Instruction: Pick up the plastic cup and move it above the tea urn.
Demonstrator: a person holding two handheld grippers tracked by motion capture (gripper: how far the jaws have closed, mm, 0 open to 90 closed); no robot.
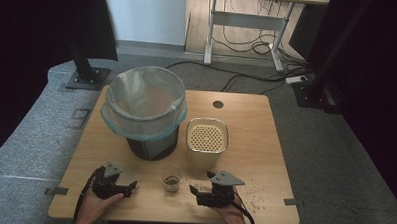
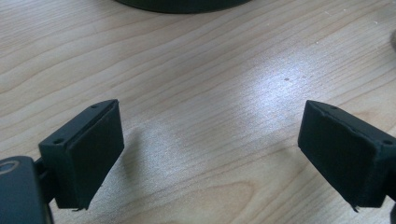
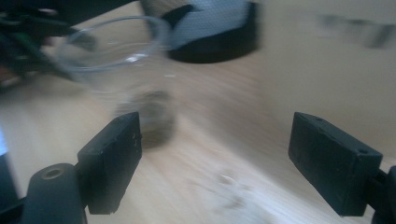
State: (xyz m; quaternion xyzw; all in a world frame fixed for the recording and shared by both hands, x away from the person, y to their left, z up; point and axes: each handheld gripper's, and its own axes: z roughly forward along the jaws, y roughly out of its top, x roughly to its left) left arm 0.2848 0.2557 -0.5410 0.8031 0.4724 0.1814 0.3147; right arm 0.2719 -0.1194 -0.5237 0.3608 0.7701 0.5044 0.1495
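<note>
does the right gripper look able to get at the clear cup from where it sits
Probably yes: the right gripper has its jaws open, and bare table lies between it and the clear cup just to its left.

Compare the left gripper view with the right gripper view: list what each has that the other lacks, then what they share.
Left gripper view alone: sharp bare wood grain with a bright glare patch, and the dark curved base of the bin at the top edge.

Right gripper view alone: a blurred clear cup with dark stuff at its bottom, just beyond the left jaw, and the other hand-held gripper at far left.

Both: the wooden table and a hand-held gripper, left and right, with jaws wide apart and nothing between them.
</note>
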